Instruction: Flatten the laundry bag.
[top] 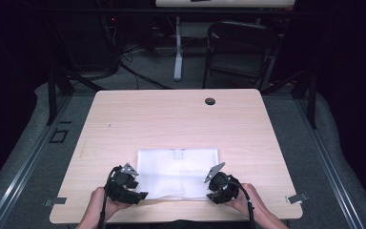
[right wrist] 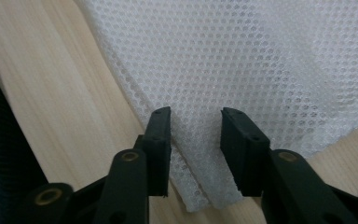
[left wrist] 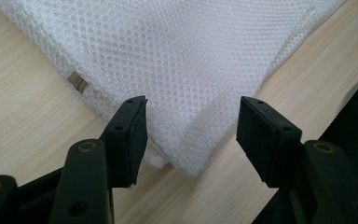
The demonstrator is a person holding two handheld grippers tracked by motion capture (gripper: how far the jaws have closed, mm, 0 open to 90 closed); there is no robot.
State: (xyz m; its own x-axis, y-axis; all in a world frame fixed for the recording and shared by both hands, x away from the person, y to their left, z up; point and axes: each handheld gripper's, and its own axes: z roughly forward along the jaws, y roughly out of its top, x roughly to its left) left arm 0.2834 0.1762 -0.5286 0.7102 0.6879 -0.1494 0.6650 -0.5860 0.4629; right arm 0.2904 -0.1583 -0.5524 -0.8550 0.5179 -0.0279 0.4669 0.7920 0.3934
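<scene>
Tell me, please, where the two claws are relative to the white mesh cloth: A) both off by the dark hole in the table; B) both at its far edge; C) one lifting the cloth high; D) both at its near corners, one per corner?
D: the left claw and right claw each sit at a near corner of the flat-lying white mesh cloth.

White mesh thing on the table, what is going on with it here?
A person holds a gripper in each hand at the near edge of a white mesh bag lying flat on the wooden table. The left gripper straddles the bag's near left corner, jaws open. The right gripper is at the near right corner, jaws narrower, with the mesh edge between them but not yet pinched. Nothing is lifted.
</scene>
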